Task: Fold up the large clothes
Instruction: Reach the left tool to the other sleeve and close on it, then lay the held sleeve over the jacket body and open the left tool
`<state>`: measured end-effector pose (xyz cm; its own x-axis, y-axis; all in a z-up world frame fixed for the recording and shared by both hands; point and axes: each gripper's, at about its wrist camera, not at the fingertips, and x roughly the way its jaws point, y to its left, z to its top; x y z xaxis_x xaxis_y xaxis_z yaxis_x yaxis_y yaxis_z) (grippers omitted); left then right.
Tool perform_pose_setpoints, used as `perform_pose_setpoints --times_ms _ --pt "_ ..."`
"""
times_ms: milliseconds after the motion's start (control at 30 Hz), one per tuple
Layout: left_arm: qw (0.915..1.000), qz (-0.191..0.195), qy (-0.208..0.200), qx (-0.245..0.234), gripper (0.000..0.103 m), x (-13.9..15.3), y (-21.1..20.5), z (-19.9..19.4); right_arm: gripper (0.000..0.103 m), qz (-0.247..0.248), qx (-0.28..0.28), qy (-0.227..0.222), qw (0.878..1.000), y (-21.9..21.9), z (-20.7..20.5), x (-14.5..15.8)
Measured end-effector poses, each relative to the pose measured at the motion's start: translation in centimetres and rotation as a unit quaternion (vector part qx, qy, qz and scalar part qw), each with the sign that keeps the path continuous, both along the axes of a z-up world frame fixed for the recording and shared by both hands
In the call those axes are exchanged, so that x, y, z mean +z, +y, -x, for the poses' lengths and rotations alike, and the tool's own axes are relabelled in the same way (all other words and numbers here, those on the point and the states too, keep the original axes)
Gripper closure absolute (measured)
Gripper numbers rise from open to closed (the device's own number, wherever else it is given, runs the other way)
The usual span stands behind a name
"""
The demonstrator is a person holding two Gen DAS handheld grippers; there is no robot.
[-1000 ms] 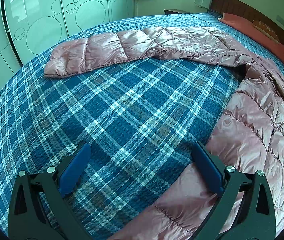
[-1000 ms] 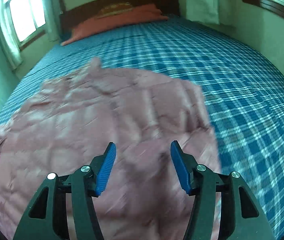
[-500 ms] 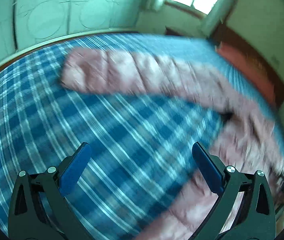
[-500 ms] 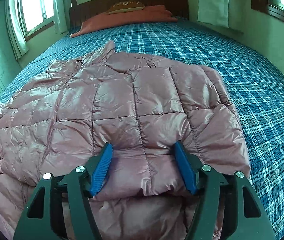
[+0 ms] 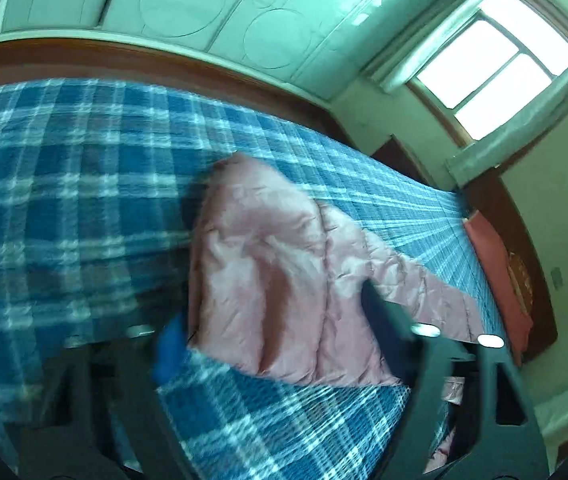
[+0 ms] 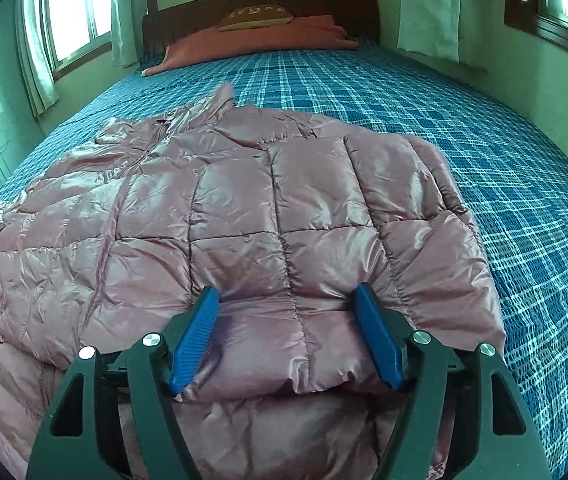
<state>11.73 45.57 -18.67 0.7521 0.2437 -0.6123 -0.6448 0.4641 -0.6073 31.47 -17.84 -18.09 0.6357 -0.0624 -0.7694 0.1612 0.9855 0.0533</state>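
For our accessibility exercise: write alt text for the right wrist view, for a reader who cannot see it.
A pink quilted puffer jacket lies spread on a bed with a blue plaid bedspread, its right sleeve folded over the body. The open right gripper, with blue-padded fingers, sits over the near cuff. A reddish pillow and wooden headboard lie beyond.

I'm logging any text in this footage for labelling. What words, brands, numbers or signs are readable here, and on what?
None can be read.
Brown cushion by the headboard: a pale embroidered pattern, possibly letters, too small to make out.
Pink puffer jacket: no label or logo visible.
Wardrobe doors: only circle decorations, no text.
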Motion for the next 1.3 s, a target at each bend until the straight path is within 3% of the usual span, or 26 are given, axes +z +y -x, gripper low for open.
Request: perform_pose_setpoints --times_ms 67,100,200,333,500,667,933,1100,1133,1267,1300 --pt "0.9998 0.014 -0.004 -0.012 0.06 -0.5 0.6 -0.5 0.033 0.0 -0.001 -0.001 1.0 0.0 0.0 0.0" --pt "0.9999 0.01 -0.001 -0.011 0.063 -0.5 0.9 -0.7 0.033 -0.001 -0.001 -0.001 1.0 0.0 0.0 0.0" --pt "0.9993 -0.019 0.014 -0.028 0.083 0.0 1.5 -2.2 0.033 0.0 -0.001 -0.002 1.0 0.1 0.1 0.0" --pt "0.9968 -0.059 0.009 -0.053 0.089 2.2 1.3 -3.9 0.033 0.0 -0.001 -0.003 1.0 0.0 0.1 0.0" --pt "0.9842 -0.124 -0.018 -0.125 0.093 6.4 -3.9 -7.4 0.033 -0.001 -0.002 -0.003 1.0 0.1 0.1 0.1" --pt "0.9606 -0.156 -0.031 -0.228 0.095 8.1 -11.5 -12.4 0.033 -0.003 -0.002 -0.004 1.0 0.0 0.2 0.1" --pt "0.9122 -0.195 -0.012 -0.36 0.095 6.3 -25.8 -19.2 0.033 -0.006 -0.003 -0.006 1.0 0.0 0.3 0.1" --pt "0.8873 -0.204 0.014 -0.413 0.095 3.3 -33.9 -22.7 0.033 -0.013 -0.003 -0.007 1.0 -0.1 0.3 0.1" --pt "0.8829 -0.209 0.019 -0.42 0.095 2.8 -36.9 -22.2 0.032 -0.014 -0.003 -0.007 1.0 -0.1 0.3 0.1" --pt "0.8653 -0.231 0.041 -0.443 0.095 1.3 -41.7 -22.2 0.032 -0.015 -0.002 -0.007 1.0 -0.1 0.2 0.1" --pt "0.8615 -0.237 0.045 -0.447 0.09 1.2 -42.6 -22.0 0.032 -0.014 -0.002 -0.007 1.0 -0.1 0.2 0.1"
